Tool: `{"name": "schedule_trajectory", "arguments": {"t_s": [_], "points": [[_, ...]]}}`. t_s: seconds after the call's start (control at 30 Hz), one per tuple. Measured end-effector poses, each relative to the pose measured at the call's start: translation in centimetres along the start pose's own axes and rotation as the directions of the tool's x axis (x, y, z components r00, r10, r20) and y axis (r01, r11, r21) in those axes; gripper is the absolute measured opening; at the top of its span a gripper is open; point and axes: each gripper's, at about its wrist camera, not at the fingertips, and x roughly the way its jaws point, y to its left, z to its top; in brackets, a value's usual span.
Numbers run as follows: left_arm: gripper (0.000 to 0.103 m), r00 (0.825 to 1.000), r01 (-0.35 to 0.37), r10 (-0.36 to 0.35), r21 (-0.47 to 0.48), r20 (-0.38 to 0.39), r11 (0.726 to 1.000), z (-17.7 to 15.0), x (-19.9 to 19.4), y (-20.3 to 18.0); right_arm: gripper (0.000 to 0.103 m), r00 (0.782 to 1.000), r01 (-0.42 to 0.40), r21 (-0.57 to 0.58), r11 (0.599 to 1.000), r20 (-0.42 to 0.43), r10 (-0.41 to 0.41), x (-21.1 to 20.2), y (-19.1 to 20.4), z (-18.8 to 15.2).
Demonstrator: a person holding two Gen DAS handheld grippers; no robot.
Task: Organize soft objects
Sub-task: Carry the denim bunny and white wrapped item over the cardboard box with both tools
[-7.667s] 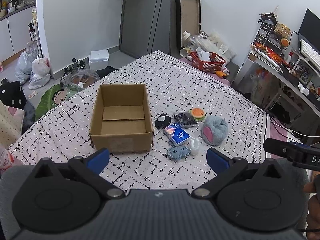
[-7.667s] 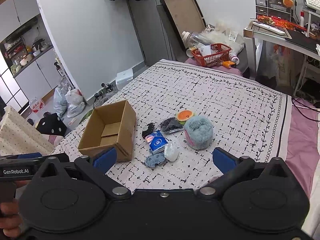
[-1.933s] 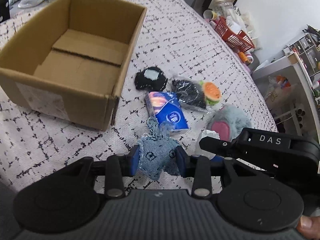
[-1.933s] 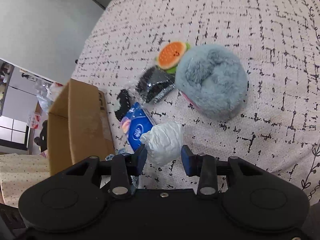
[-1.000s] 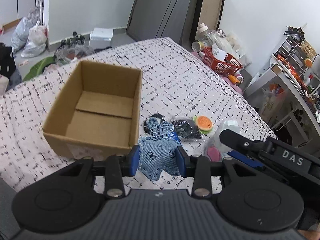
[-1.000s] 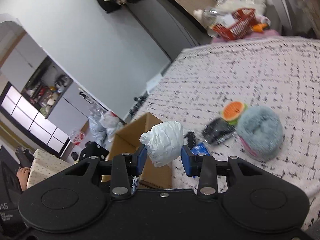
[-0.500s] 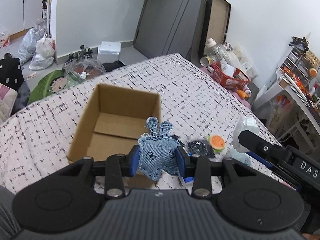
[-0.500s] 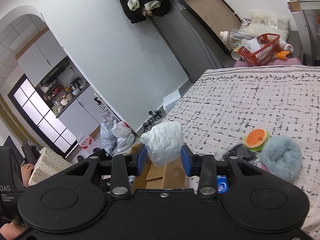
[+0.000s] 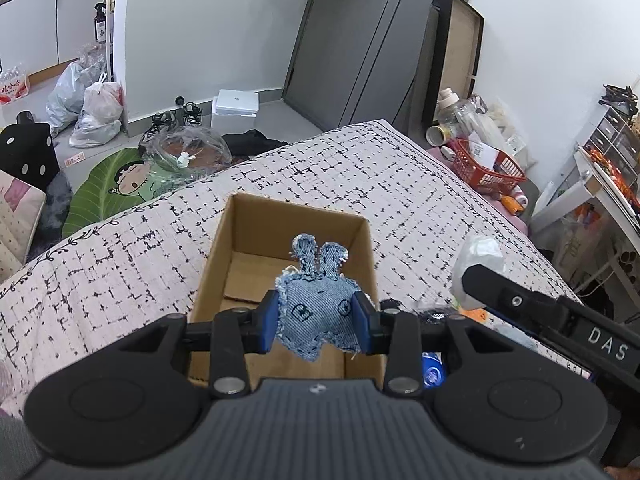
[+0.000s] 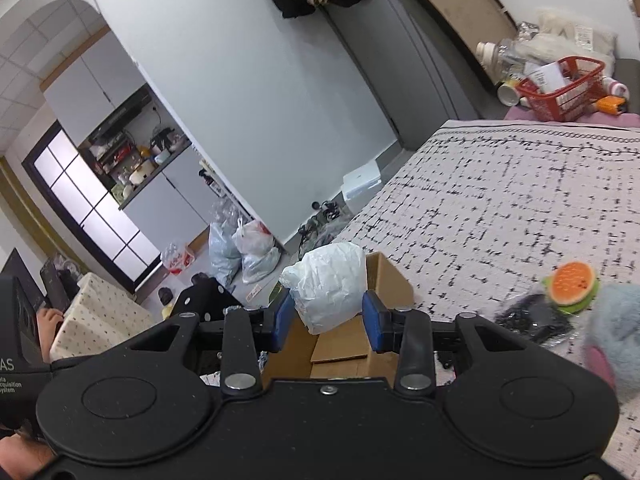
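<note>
**Two soft things held over the box**

In the left wrist view, we are gripping the denim bunny (image 9: 316, 316) in the left gripper (image 9: 316, 322), its blue pads pressed into both sides, at the lower centre of the frame. We are holding it over the open cardboard box (image 9: 216, 264), probably so that it falls inside once released. At the lower right, the other tool is showing the letters "DAS".

In the right wrist view, we are squeezing a white crumpled bundle (image 10: 326, 286) in the right gripper (image 10: 326, 320) at the centre, with the box (image 10: 390, 276) just behind it, likely its target too. At the right edge, a burger toy (image 10: 572, 282) and a grey plush (image 10: 616, 320) are waiting on the blanket (image 10: 500, 200). At the left edge we are reading only "AS".
</note>
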Motion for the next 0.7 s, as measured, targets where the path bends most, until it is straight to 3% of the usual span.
{"name": "schedule_trajectory", "arguments": {"t_s": [0.7], "points": [[0.038,0.998,-0.037,0.036,-0.014,-0.051,0.999,2.6,5.7,2.8,0.037,0.997,0.036,0.008,0.999,-0.064,-0.035,6.5,0.7,1.1]]}}
